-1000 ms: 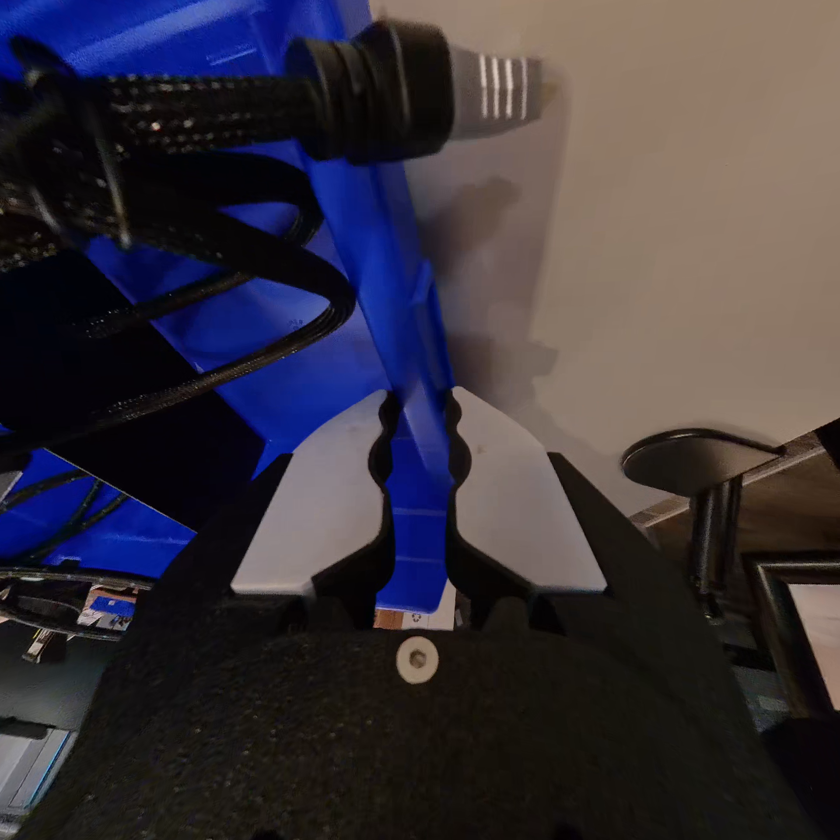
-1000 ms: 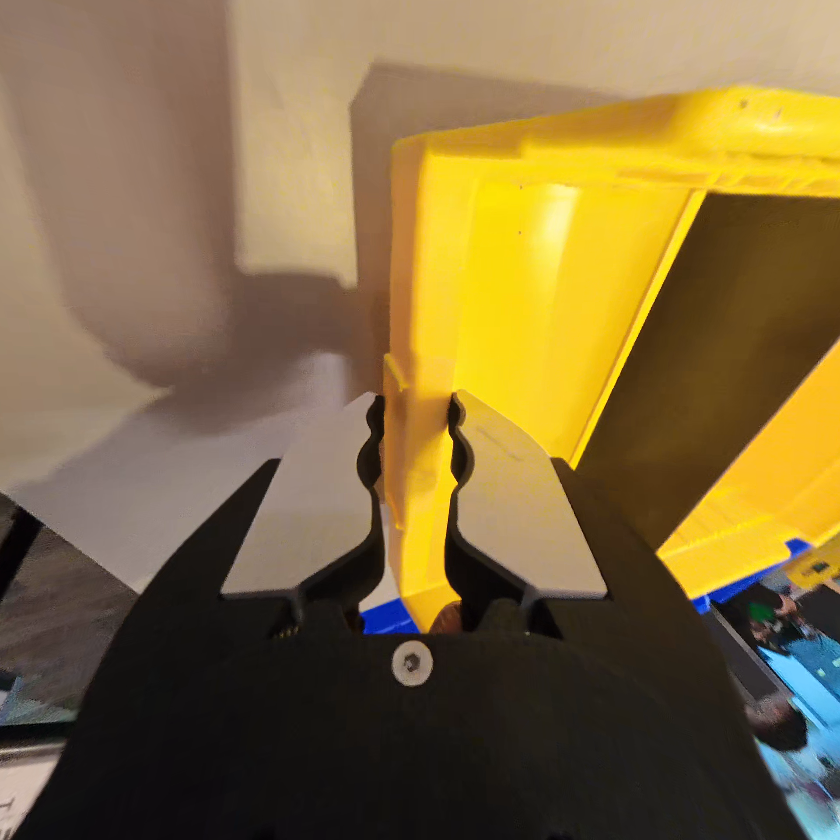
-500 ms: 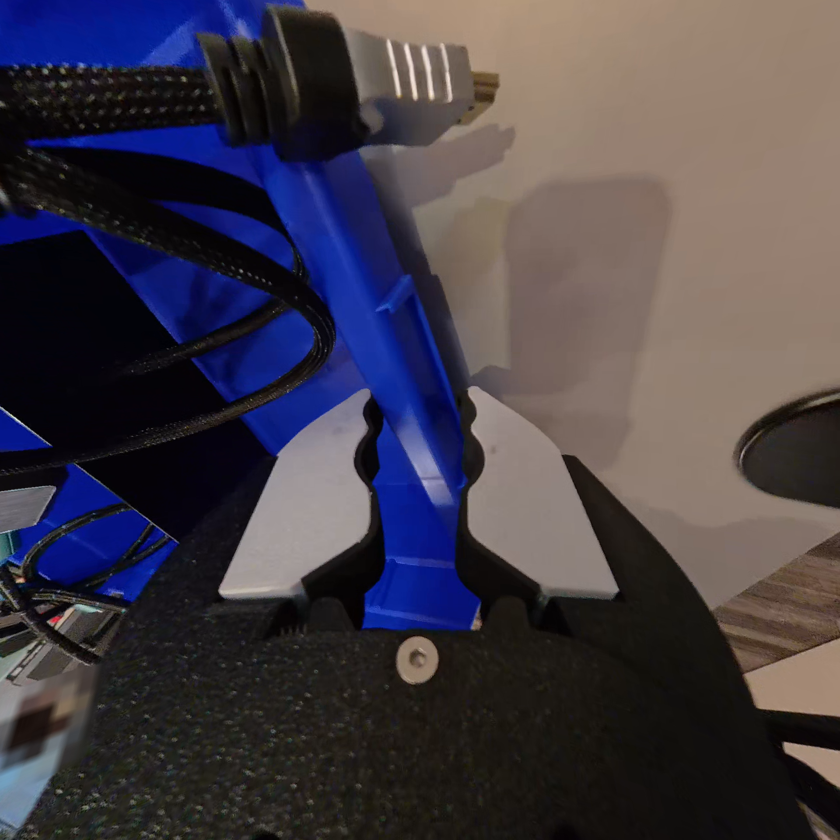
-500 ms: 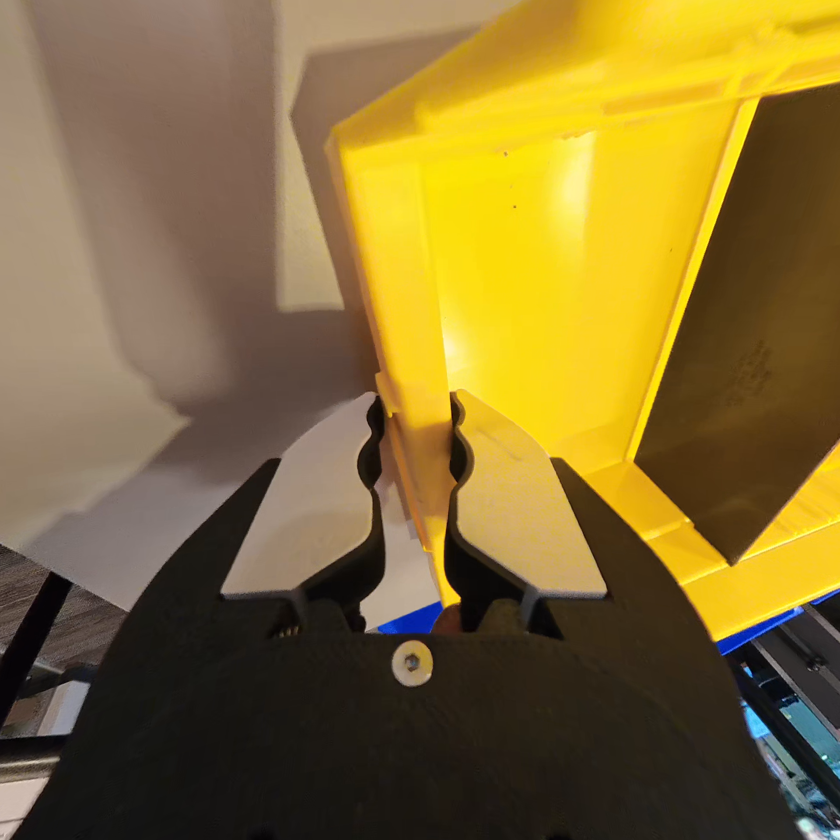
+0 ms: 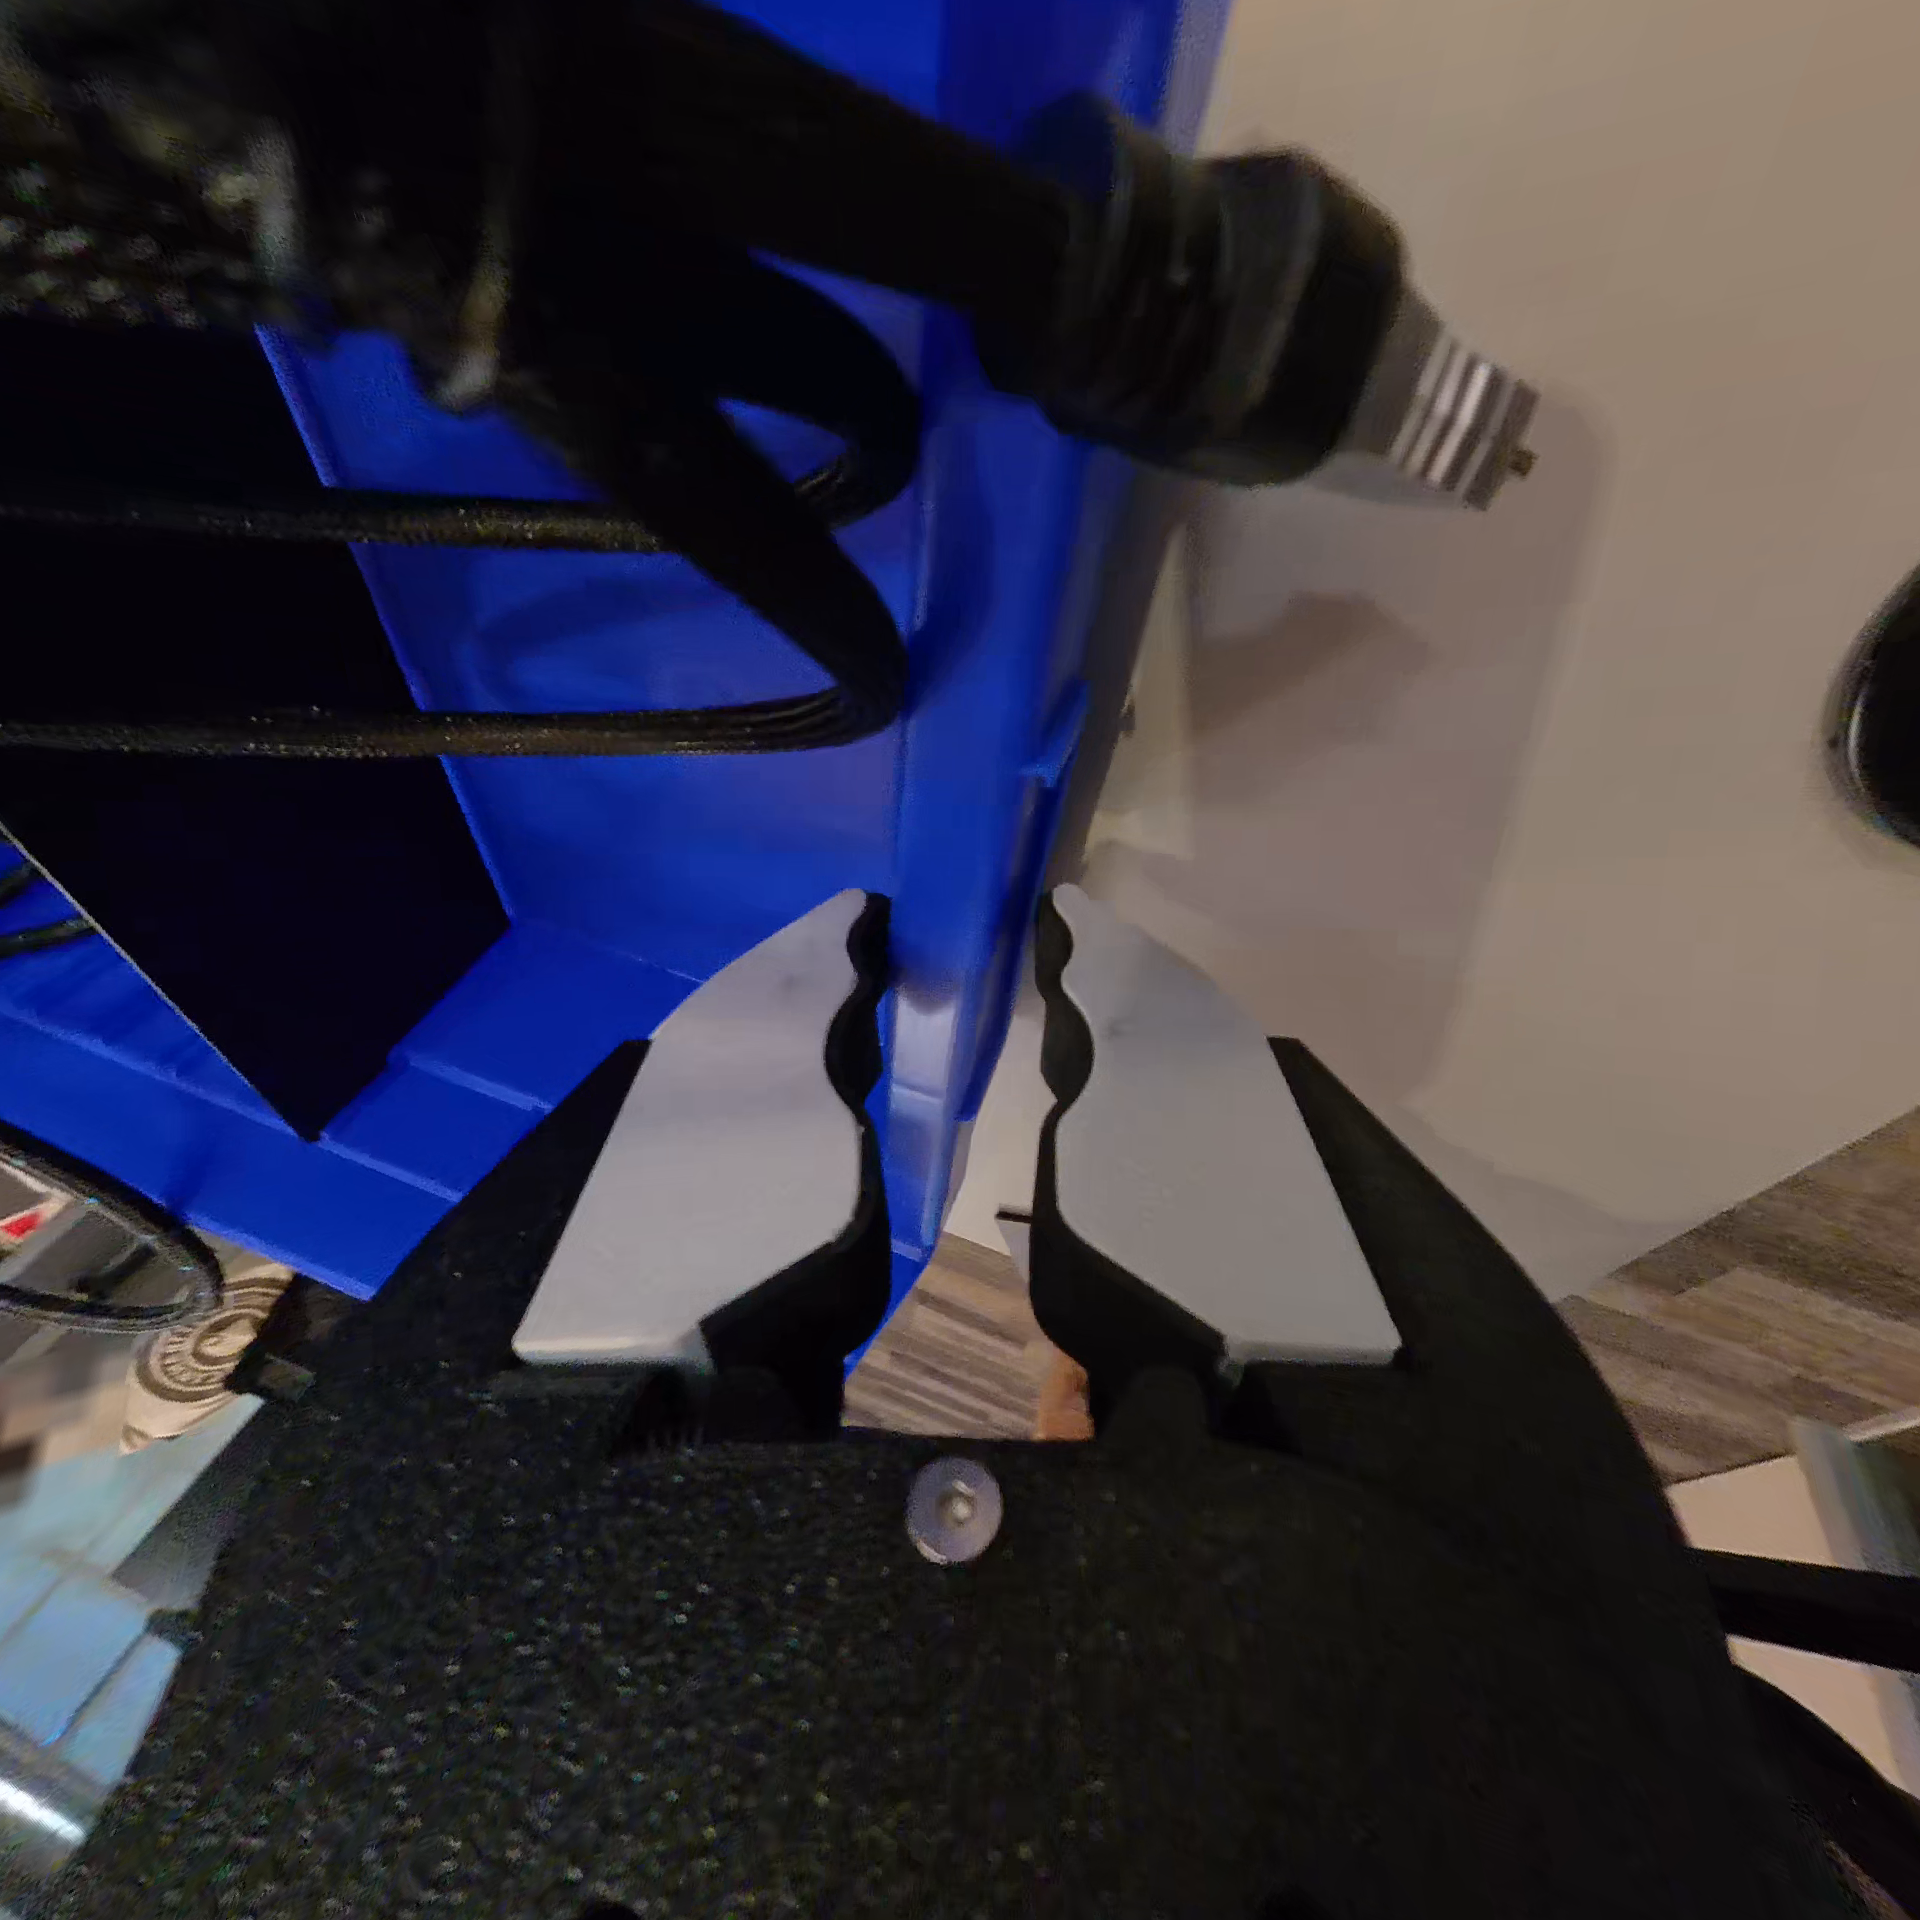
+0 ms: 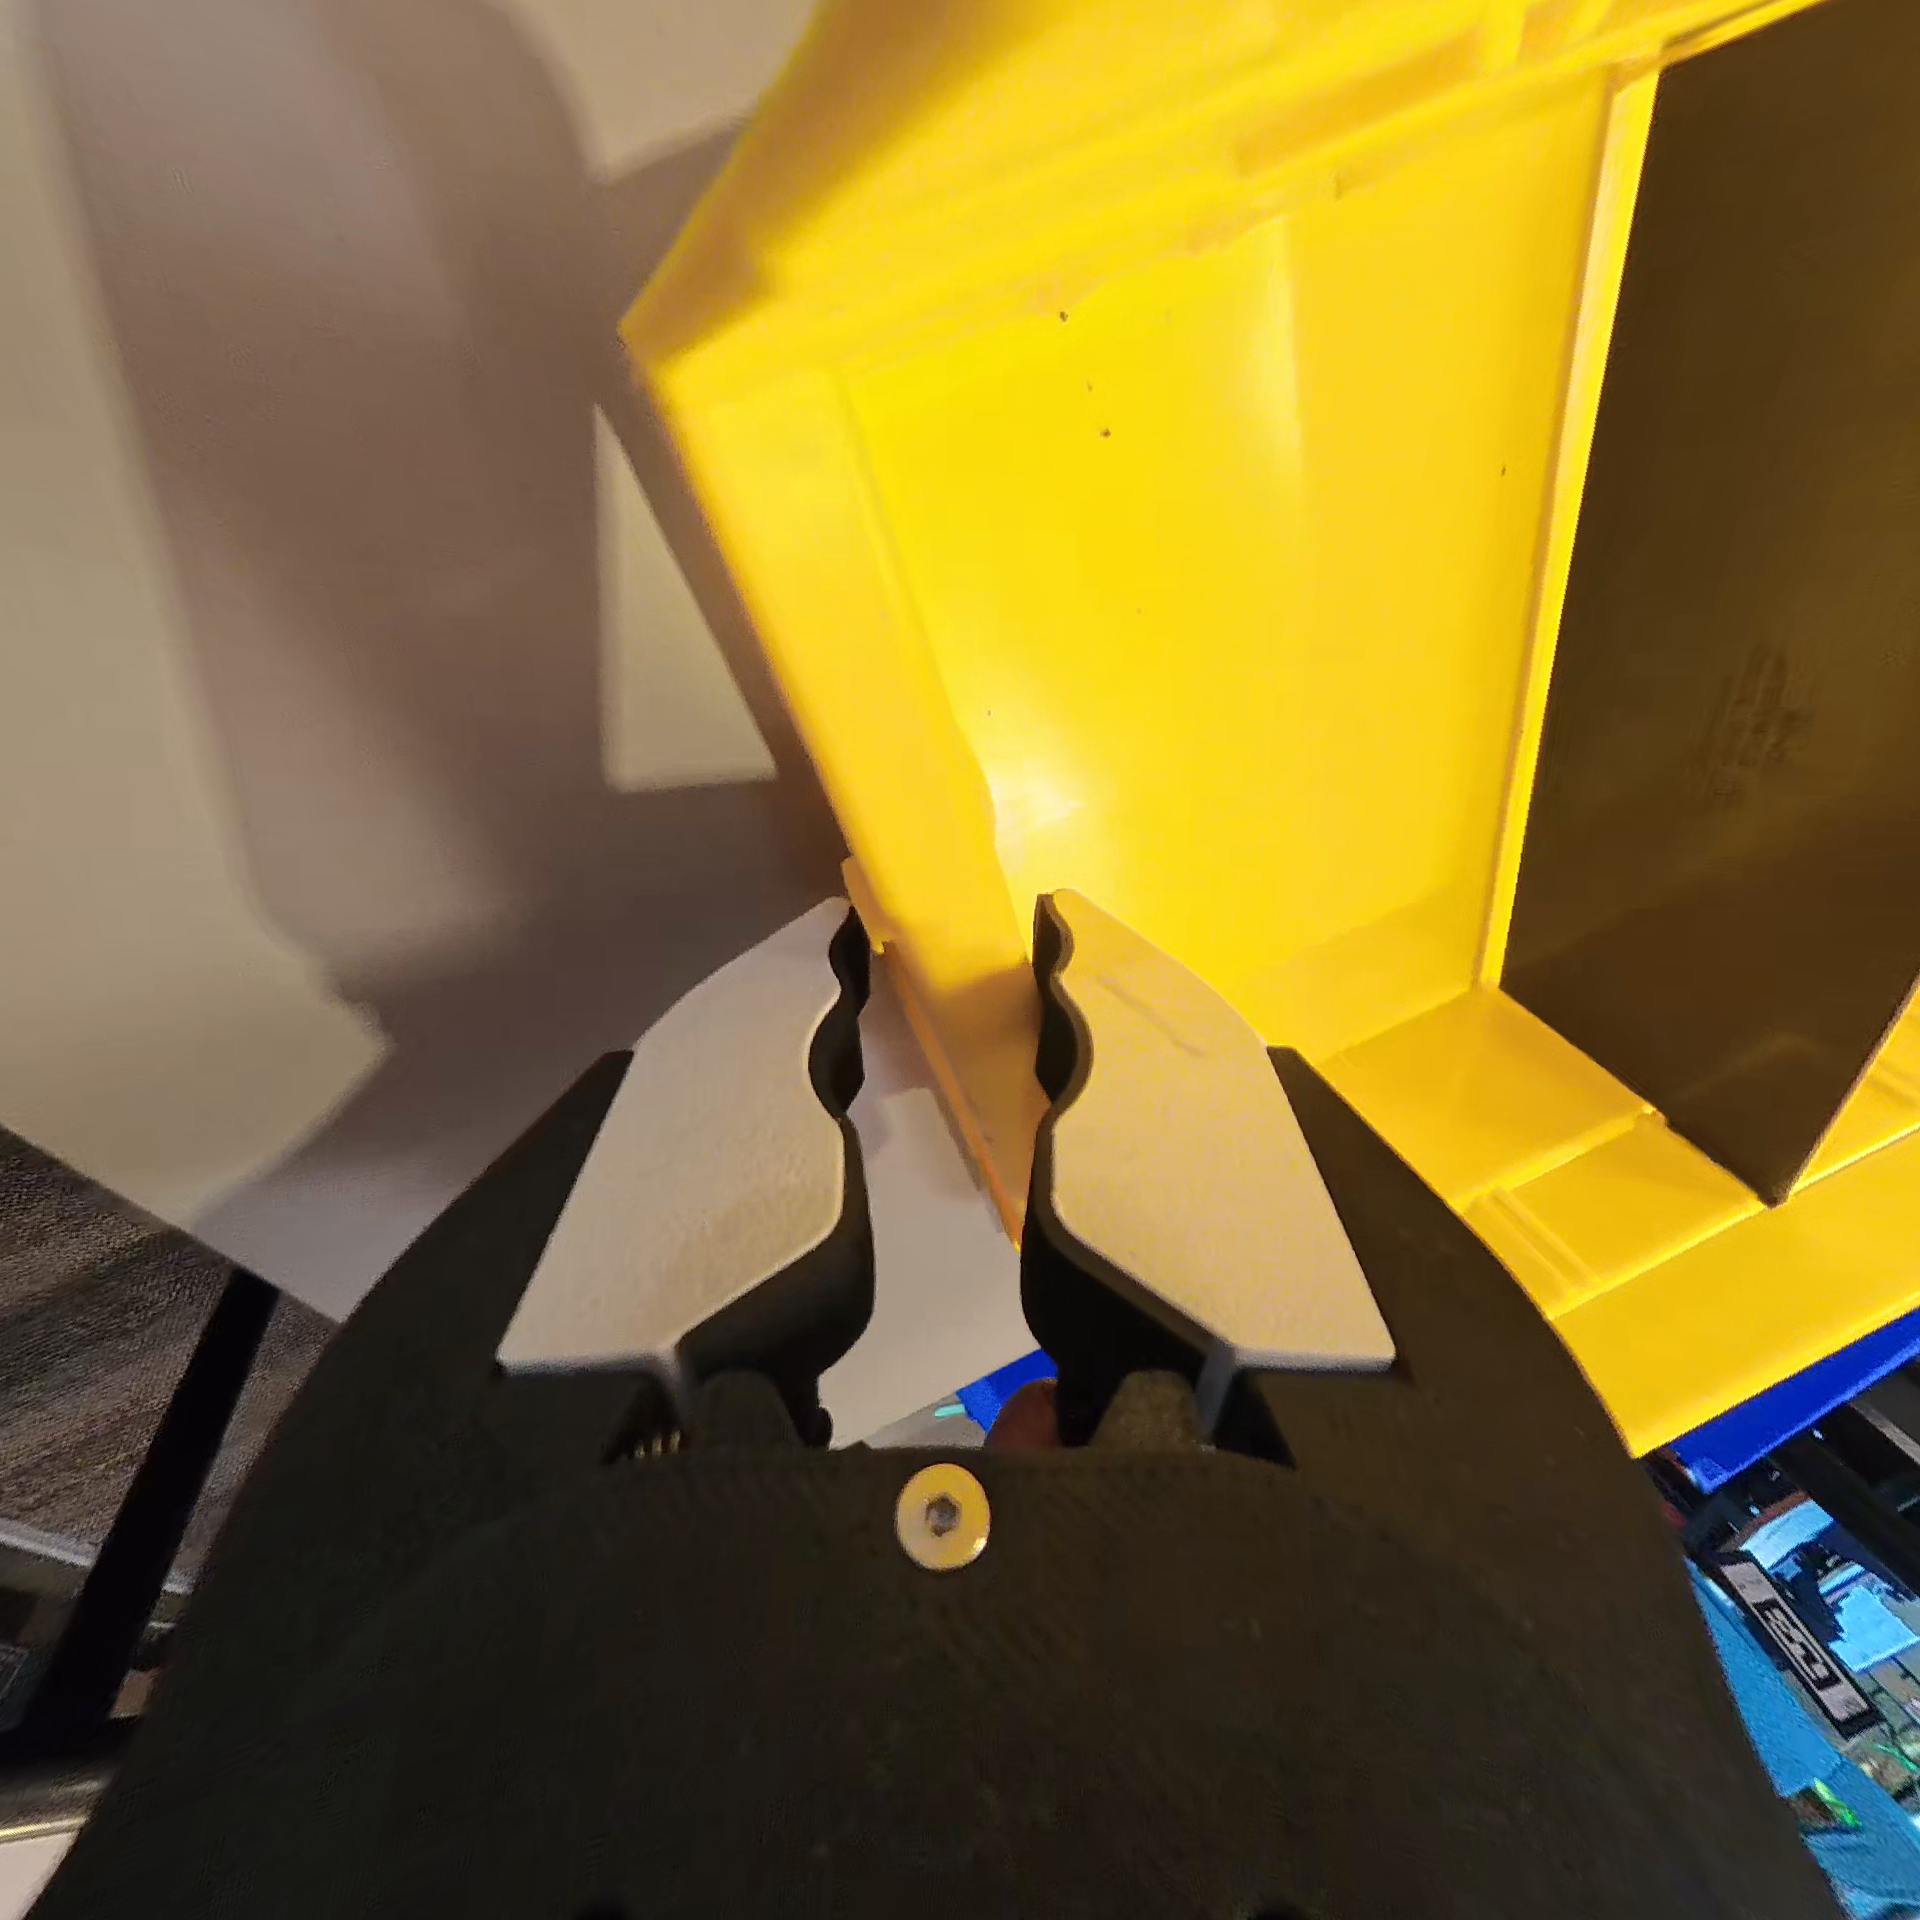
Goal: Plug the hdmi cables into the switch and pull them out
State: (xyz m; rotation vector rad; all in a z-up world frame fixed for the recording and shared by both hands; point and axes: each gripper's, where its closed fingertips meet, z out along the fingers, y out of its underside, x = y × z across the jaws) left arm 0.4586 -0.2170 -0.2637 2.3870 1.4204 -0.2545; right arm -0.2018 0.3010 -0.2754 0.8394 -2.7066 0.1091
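Observation:
My left gripper (image 5: 958,904) is shut on the side wall of a blue plastic bin (image 5: 997,582). The wall presses the left finger and only nears the right one at the tip. Black braided HDMI cables (image 5: 623,727) lie coiled inside the bin. One cable end with a silver plug (image 5: 1455,416) sticks out over the wall. My right gripper (image 6: 945,914) is shut on the side wall of a yellow plastic bin (image 6: 1195,623), which holds a dark divider panel (image 6: 1745,623). No switch is in view.
A white surface (image 5: 1558,883) lies behind both bins and also shows in the right wrist view (image 6: 156,727). A black round base (image 5: 1881,727) stands at its right. Grey wood floor (image 5: 1714,1299) shows beyond its edge. A blue edge (image 6: 1766,1392) shows under the yellow bin. Tip to tip, the grippers are about 85 centimetres apart.
The blue bin has swung more upright in my left gripper, and the cable plug has dropped to the right. The yellow bin has tilted to the right in my right gripper.

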